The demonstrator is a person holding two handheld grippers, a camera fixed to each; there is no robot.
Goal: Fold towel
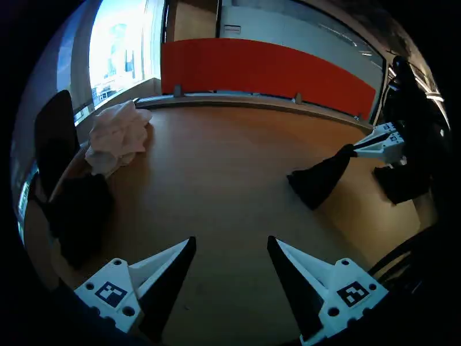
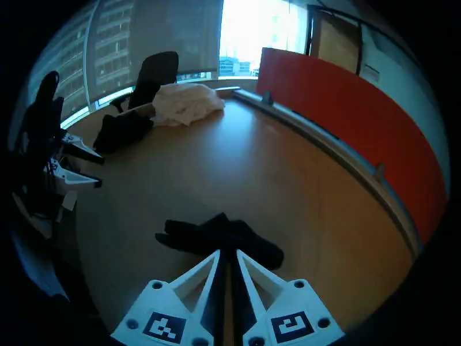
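A broad wooden surface [image 1: 230, 173] is bounded by a red partition [image 1: 259, 69] and bright windows [image 2: 259, 34]. Near its middle a black towel [image 2: 219, 236] is spread, one edge clamped between the closed fingers of the right gripper [image 2: 227, 254]. The left gripper [image 1: 230, 245] is held with fingers apart, and a white cloth heap [image 1: 118, 135] is seen at the far corner.

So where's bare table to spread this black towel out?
The wide middle of the table is bare, between the red divider, the black towel in the right tongs and the open left tongs. Crowded at the window corner: white towel pile and a dark cloth heap.
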